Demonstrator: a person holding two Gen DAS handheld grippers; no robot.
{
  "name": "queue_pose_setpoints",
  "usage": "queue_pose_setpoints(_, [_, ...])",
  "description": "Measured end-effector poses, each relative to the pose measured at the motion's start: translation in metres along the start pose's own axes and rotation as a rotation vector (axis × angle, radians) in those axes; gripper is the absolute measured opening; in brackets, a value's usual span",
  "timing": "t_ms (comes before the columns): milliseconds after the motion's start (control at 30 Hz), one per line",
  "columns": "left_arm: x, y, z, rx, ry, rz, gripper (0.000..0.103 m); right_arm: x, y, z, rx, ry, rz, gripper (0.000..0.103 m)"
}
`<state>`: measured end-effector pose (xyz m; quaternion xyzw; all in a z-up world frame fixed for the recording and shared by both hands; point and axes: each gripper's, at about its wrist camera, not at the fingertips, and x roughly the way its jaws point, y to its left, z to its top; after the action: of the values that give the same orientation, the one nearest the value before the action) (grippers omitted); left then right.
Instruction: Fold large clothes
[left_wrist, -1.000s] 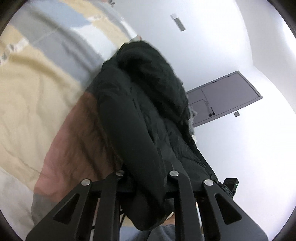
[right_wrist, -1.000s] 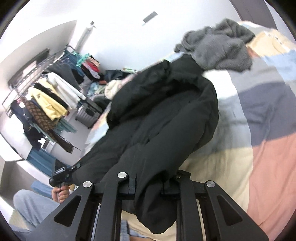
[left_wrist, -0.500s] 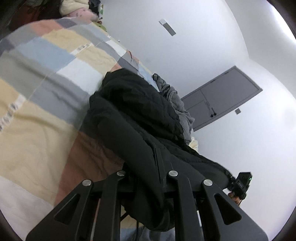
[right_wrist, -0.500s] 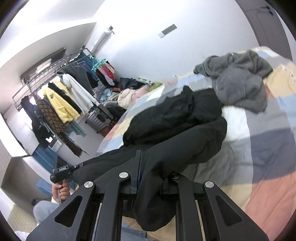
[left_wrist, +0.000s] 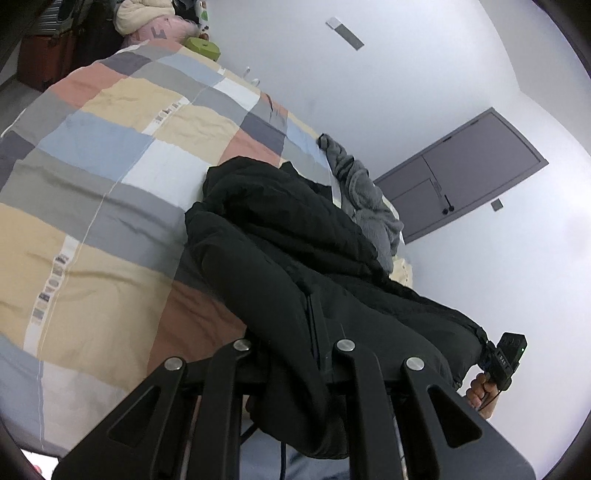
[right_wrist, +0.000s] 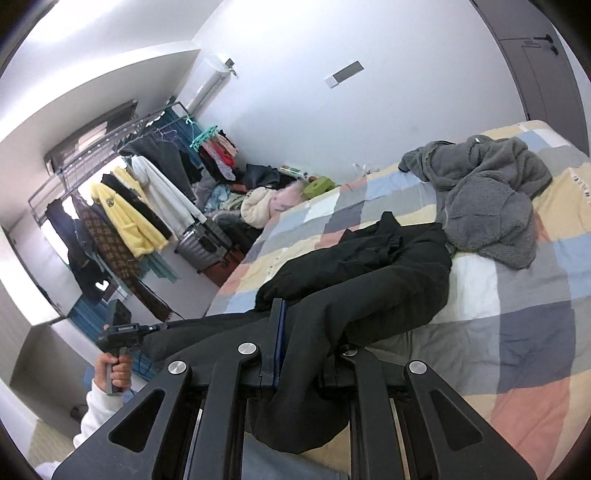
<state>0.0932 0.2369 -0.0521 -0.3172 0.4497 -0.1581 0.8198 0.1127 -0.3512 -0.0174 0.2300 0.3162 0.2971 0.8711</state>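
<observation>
A large black padded coat (left_wrist: 280, 258) (right_wrist: 369, 266) lies stretched across the checked bedspread (left_wrist: 92, 192) (right_wrist: 517, 325). My left gripper (left_wrist: 295, 354) is shut on its near hem, and the cloth hangs down between the arms. My right gripper (right_wrist: 295, 354) is shut on the hem further along, with a fold drooping below it. In the left wrist view the right gripper (left_wrist: 498, 360) shows at the coat's far corner, held by a hand (left_wrist: 478, 393). In the right wrist view the left gripper (right_wrist: 122, 328) is held by a hand (right_wrist: 118, 373) in a white sleeve. The near part of the coat is raised off the bed.
A grey fleece garment (right_wrist: 491, 206) (left_wrist: 365, 199) lies crumpled on the bed beyond the coat. A clothes rail (right_wrist: 110, 184) with hanging garments, a suitcase (right_wrist: 207, 243) and piled clothes stand left of the bed. A grey door (left_wrist: 461, 173) is in the white wall.
Both grippers have risen with the coat's hem, lifting its near part off the bed. Much more of the bedspread and the room has come into view.
</observation>
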Motion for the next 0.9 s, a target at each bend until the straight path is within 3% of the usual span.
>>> queue_pose_setpoints(533, [-0.056,-0.039,-0.056,0.055,0.072,0.105,0.013,-0.076,0.042,-0.050,-0.002,0.011,-0.084,0.010])
queue_pose_setpoints(667, [-0.060,-0.047,-0.057,0.058,0.077,0.132,0.014,-0.084,0.047,-0.046,-0.006,0.008,-0.105,0.010])
queue_pose_setpoints(900, [-0.039,-0.048,-0.034,0.042,0.127,0.166,0.015,-0.058,0.027,-0.020,0.014,0.032,-0.120,0.010])
